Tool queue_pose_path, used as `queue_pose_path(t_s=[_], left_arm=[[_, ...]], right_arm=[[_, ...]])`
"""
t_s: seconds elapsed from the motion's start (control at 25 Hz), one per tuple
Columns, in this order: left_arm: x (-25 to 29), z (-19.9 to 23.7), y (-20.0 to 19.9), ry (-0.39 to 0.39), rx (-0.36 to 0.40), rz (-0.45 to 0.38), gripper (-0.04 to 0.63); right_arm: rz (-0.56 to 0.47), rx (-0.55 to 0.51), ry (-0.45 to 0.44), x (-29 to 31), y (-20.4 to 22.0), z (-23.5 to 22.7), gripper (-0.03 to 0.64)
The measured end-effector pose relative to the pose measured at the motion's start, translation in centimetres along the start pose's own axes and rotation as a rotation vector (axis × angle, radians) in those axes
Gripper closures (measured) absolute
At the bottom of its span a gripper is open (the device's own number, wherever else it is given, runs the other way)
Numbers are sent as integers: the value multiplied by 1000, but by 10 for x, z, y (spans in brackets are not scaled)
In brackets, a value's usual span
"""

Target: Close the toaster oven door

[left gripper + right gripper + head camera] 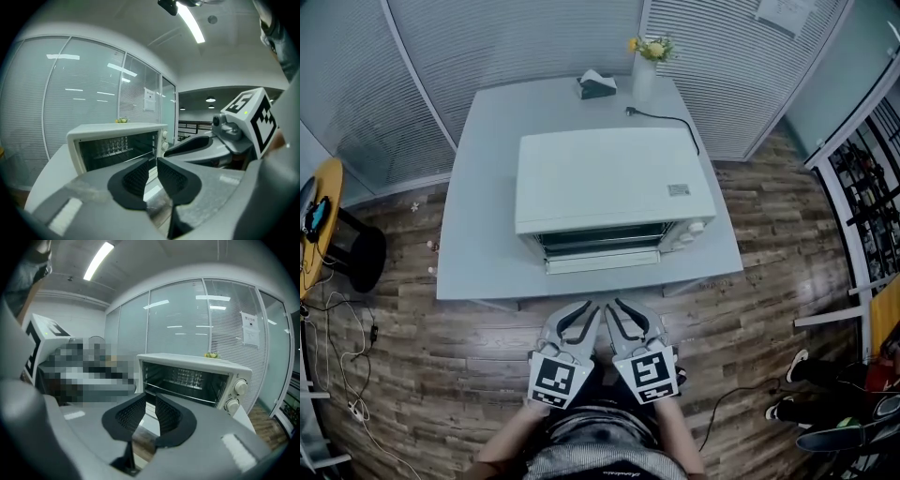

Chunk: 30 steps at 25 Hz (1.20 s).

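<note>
White toaster oven [609, 178] on grey table [483, 216], its door [602, 263] hanging open, just ahead of left gripper [579, 311] and right gripper [625, 311], both side by side, jaws slightly parted, holding nothing.

OFFICE CORNER: A pale grey square desk [487, 187] stands on a brown wood-plank floor [441, 375], hemmed on the far side by glass partition walls with white slatted blinds [516, 37]. A round black stool [358, 255] and loose cables [358, 405] lie at left, a black metal railing [874, 202] at right. A long ceiling strip light [190, 21] glows overhead.
</note>
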State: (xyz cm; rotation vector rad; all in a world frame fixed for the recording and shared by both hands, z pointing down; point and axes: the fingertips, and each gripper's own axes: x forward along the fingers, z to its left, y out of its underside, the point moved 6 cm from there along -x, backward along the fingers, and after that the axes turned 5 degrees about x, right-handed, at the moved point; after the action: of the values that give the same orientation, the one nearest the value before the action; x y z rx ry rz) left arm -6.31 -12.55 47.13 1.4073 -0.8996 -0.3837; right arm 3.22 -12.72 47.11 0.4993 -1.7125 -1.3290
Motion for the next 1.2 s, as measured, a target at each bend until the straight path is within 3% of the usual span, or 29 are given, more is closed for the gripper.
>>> queue_pose_path(t_s=[0.32,0.56,1.04,1.2], left_arm=[[9,-8,30,30,25,77,513],[15,-20,82,34,8,191,505],[38,-56,169,133,238,418,497],[47,-68,199,172,382,498,471]], right_arm=[[94,-16,-24,6,30,2,515],[179,-43,-17,8,58,0,512],[275,-28,2,-5,89,-10,505],[286,-11,10,-8,95,-14,505]])
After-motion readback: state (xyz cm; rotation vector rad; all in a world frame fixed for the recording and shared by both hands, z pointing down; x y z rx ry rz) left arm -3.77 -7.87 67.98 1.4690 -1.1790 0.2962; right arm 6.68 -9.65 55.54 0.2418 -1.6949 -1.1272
